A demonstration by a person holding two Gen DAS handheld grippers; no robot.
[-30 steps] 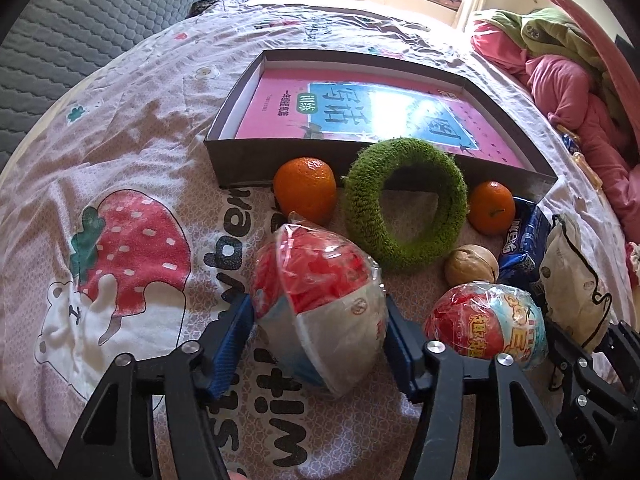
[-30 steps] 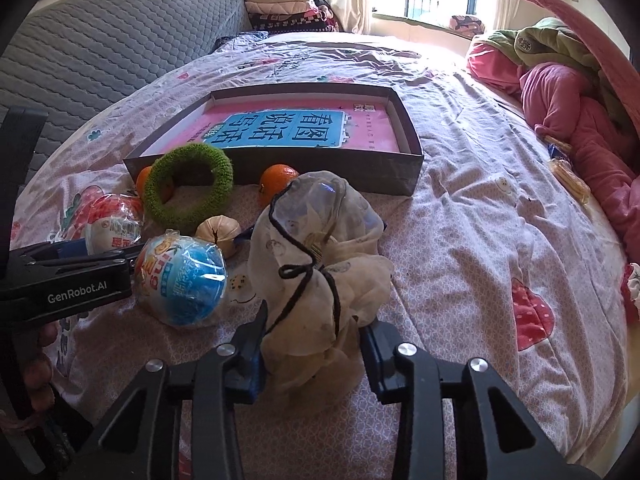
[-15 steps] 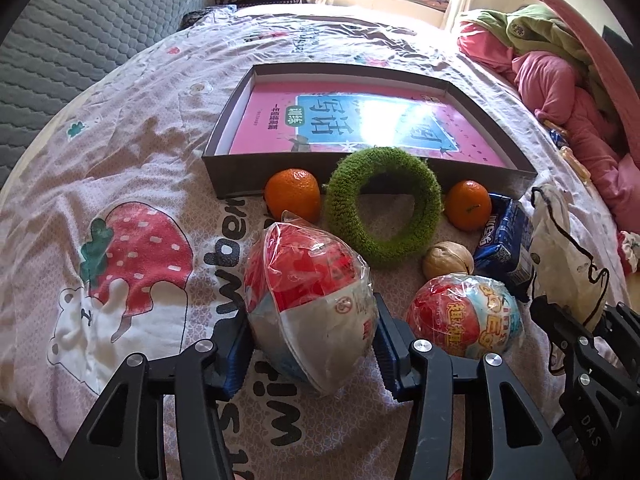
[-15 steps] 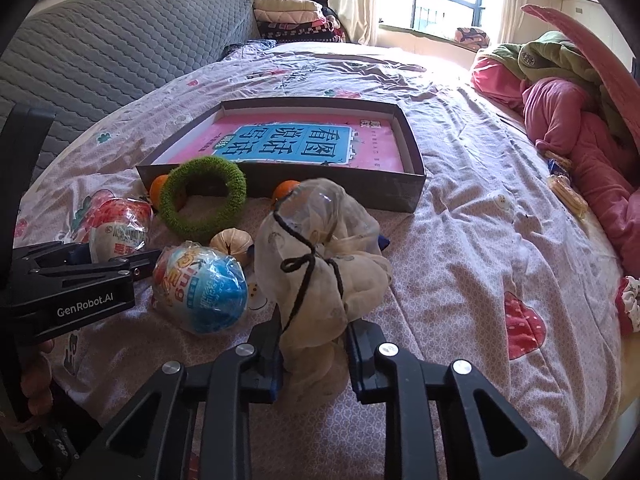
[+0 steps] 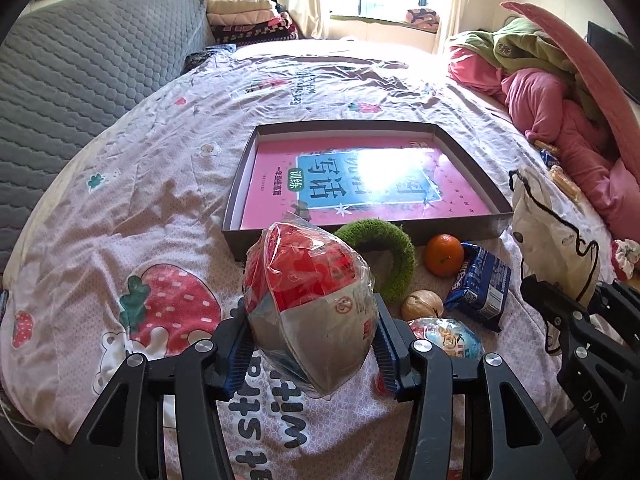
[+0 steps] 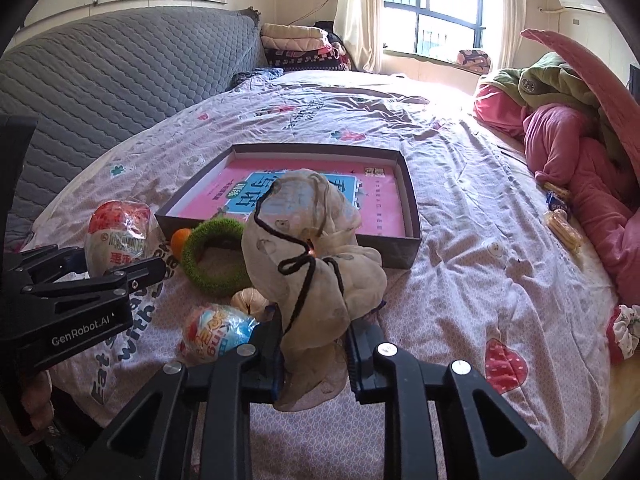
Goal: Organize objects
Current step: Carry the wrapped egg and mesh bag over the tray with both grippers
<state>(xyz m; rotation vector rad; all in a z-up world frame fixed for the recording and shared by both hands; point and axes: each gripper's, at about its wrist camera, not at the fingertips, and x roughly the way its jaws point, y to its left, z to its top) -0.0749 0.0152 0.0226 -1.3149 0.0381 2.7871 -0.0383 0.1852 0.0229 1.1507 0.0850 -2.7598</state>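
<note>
My left gripper (image 5: 310,344) is shut on a red and white egg-shaped toy in plastic wrap (image 5: 308,292) and holds it above the bedspread; it also shows in the right wrist view (image 6: 118,236). My right gripper (image 6: 314,354) is shut on a crumpled beige cloth bag with a black cord (image 6: 316,256), also lifted; the bag shows in the left wrist view (image 5: 552,236). A shallow dark box (image 5: 464,232) holding a pink book lies just beyond both, in the right wrist view (image 6: 408,248) too.
On the bed before the box lie a green fuzzy ring (image 5: 394,256), an orange (image 5: 444,255), a blue snack packet (image 5: 480,284), a walnut (image 5: 422,306) and a blue-and-red wrapped egg toy (image 5: 446,344). Pink bedding (image 6: 580,160) is piled at right, a grey quilted sofa back (image 6: 100,92) at left.
Both grippers closed on their objects and lifted them off the bed. The views rose, and the box now sits lower and farther ahead.
</note>
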